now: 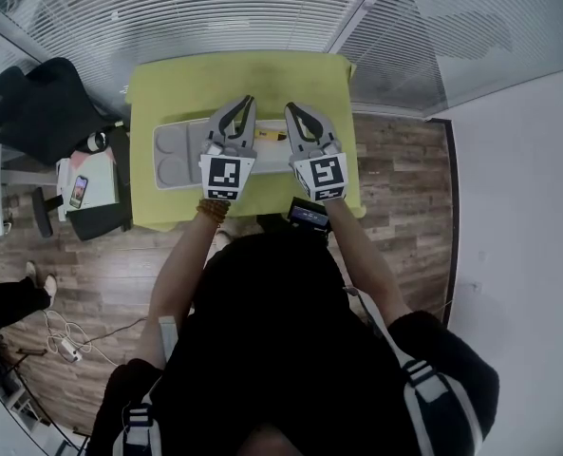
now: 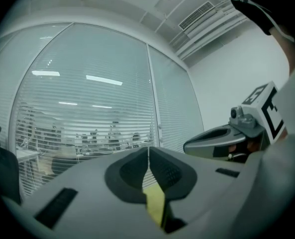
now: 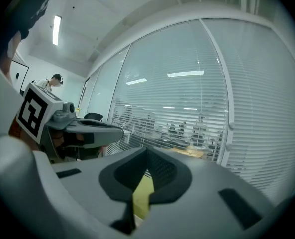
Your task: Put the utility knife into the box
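Observation:
In the head view both grippers hover side by side over a yellow-green table (image 1: pixel 186 84). A grey box (image 1: pixel 172 155) with round and oblong compartments lies under them. Between the two grippers shows a small yellow piece, likely the utility knife (image 1: pixel 271 135), mostly hidden. My left gripper (image 1: pixel 248 104) is shut with nothing in it; in its own view the pads (image 2: pixel 148 153) meet. My right gripper (image 1: pixel 290 112) is also shut and empty, its jaws closed (image 3: pixel 146 156) in the right gripper view. Each gripper view looks level at the window blinds, and each shows the other gripper beside it.
A black office chair (image 1: pixel 34 103) stands left of the table, with a phone (image 1: pixel 78 190) on a low stand beside it. A dark device (image 1: pixel 309 215) sits at the table's front edge. Glass walls with blinds (image 1: pixel 262 8) run behind the table. Cables (image 1: pixel 63 345) lie on the wooden floor.

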Motion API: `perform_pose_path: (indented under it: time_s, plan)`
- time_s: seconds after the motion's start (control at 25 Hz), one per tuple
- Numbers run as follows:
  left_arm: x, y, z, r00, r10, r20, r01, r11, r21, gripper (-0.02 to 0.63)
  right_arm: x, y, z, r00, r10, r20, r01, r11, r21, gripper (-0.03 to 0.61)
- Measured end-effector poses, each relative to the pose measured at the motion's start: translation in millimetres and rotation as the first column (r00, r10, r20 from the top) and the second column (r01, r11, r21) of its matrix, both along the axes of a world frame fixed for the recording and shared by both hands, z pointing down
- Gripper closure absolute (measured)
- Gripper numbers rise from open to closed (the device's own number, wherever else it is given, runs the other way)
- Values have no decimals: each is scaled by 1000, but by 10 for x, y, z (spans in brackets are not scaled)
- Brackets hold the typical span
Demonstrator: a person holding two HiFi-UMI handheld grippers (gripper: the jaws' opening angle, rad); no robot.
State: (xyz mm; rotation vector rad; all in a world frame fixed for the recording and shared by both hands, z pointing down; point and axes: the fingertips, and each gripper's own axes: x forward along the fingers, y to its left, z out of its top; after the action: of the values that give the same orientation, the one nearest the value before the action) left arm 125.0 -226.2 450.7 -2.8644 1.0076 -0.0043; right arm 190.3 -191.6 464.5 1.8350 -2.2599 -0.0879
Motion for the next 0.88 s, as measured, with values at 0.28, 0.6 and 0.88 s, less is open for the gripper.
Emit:
perform_pose_path:
  time_s: [0.28,0.6,0.88]
  plan:
    - [14,35,106,1000,-1,17,1,1000,-7,595,45,0,70,999,48,-22,-48,999,-11,578]
    - [15,83,238,999,8,42,-8,1000,-16,595,65,38,199,998,57,-26,-59,997,-59,578]
    - [-30,140,346,998,12,59,-10,999,-33,595,48,97,238,998,60,-17,-61,995,-77,578]
